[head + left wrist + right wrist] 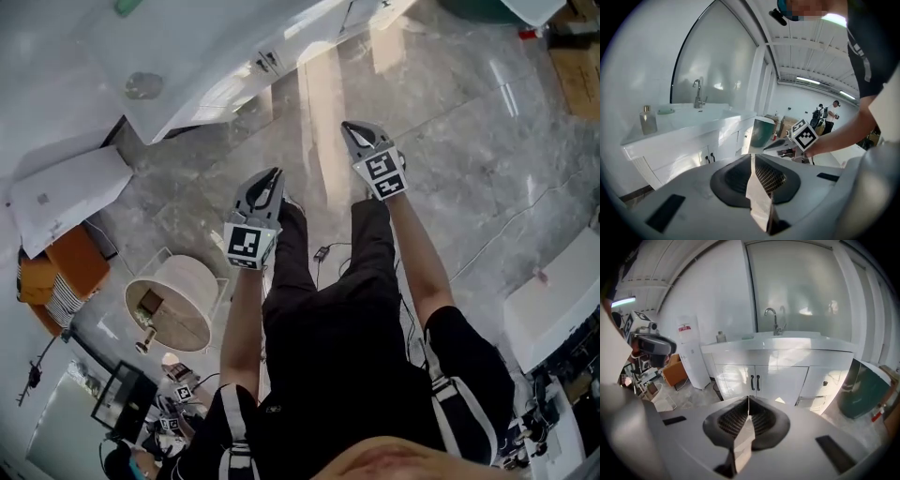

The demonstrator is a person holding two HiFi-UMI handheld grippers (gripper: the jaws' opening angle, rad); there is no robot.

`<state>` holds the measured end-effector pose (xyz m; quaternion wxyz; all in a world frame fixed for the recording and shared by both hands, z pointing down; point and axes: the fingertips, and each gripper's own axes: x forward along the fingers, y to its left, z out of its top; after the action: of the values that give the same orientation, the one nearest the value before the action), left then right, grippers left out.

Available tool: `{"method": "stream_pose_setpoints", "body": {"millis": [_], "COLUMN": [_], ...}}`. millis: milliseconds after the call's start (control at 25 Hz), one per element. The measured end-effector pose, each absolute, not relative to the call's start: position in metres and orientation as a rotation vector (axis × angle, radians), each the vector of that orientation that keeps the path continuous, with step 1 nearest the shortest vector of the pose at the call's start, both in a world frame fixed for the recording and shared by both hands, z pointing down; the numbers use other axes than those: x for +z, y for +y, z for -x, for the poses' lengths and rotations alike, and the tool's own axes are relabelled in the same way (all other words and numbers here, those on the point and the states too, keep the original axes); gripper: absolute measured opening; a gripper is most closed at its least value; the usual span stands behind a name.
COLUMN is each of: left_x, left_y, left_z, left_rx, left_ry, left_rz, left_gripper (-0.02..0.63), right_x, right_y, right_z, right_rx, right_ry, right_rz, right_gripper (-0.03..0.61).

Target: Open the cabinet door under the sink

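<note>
Shows the cabinet door (780, 379) closed under the sink (787, 341), black handles (755, 382) side by side at the middle seam. Faces it with the right gripper (748, 398), well apart, jaws pressed together on nothing. Keeps the left gripper (753, 156) off to the cabinet's side, jaws likewise together and empty.

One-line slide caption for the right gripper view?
Right gripper, jaws shut and empty, faces the closed double cabinet doors under the sink, handles not yet reached.
</note>
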<state>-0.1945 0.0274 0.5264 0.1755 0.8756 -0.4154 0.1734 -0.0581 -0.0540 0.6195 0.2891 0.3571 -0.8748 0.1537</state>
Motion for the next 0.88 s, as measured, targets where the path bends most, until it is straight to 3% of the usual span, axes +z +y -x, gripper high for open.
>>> {"method": "stream_pose_setpoints", "body": {"millis": [280, 640, 880], "left_x": [0.587, 0.634, 0.646], "left_y": [0.017, -0.021, -0.033], "left_z": [0.232, 0.269, 0.276], "left_rx": [0.609, 0.523, 0.489], "left_ry": [-1.065, -1.084, -1.113], "left_rz": [-2.537, -2.477, -2.445], "left_gripper": [0.032, 0.032, 0.032], "right_x": [0.681, 0.749, 0.772], "right_y": [-0.092, -0.171, -0.222], "right_z": [0.125, 0.18, 0.199], "right_rx": [0.455, 0.461, 0.468], "right_ry": [-2.331, -2.28, -2.273], "right_rz": [-1.07, -1.169, -1.22], "right_gripper": [0.06, 0.061, 0.105]}}
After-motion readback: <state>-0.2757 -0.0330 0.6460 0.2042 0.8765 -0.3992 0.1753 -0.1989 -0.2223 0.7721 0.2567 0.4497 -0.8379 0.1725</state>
